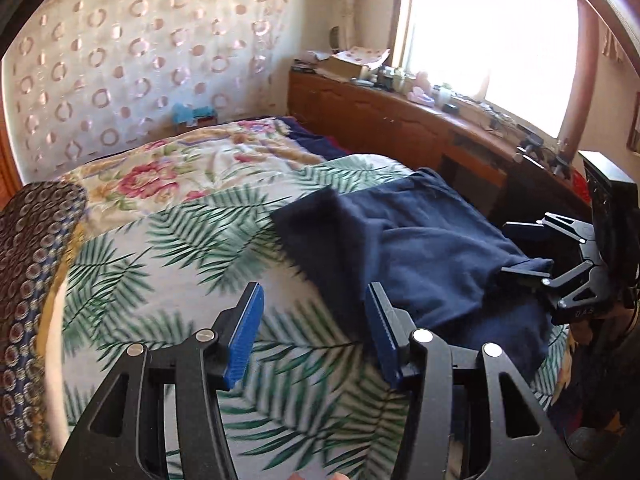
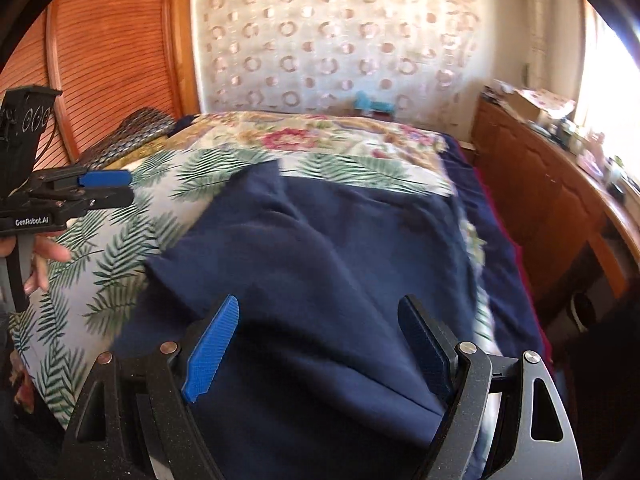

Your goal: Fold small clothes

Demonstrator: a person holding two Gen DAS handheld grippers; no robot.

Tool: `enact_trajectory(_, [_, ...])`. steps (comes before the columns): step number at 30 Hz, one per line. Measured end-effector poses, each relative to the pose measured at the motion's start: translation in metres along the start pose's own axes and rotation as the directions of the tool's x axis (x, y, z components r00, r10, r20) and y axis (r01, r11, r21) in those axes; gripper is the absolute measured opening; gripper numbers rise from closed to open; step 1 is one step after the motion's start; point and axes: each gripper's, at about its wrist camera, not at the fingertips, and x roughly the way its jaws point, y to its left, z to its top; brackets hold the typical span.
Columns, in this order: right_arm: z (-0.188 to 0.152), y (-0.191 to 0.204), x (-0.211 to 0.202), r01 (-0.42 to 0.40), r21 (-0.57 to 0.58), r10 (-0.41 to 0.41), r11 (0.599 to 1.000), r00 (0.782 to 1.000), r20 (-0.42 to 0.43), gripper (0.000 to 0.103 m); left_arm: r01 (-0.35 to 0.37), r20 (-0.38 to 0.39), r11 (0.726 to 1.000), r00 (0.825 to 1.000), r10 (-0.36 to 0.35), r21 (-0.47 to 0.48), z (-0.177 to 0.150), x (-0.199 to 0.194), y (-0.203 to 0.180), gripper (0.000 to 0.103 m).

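left claw (image 1: 314,312) spread, empty | right claw (image 2: 320,336) spread over navy garment (image 2: 320,240) | wooden cabinet (image 1: 384,124) beside bed

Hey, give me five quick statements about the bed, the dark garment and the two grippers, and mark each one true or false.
1. The navy garment lies on the palm-leaf bedspread. True.
2. The left gripper is clamped on the garment. False: its fingers stand apart over bare bedspread, with nothing between them.
3. The right gripper is open above the garment. True.
4. The garment is bright red. False: it is dark navy blue.
5. A wooden sideboard stands under the window beside the bed. True.
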Motion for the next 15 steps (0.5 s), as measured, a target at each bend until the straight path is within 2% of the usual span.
enact_trajectory(8, [0.021, 0.033, 0.030, -0.143, -0.097, 0.137, 0.985, 0.988, -0.067, 0.083, -0.028, 0.012, 0.998, 1.000, 0.028, -0.058, -0.015, -0.008, 0.027, 0.053])
enact_trajectory(15, [0.025, 0.038, 0.055, -0.198, -0.170, 0.169, 0.965, 0.971, -0.169, 0.083, -0.046, 0.007, 0.996, 0.999, 0.046, -0.076, -0.023, -0.007, 0.038, 0.053])
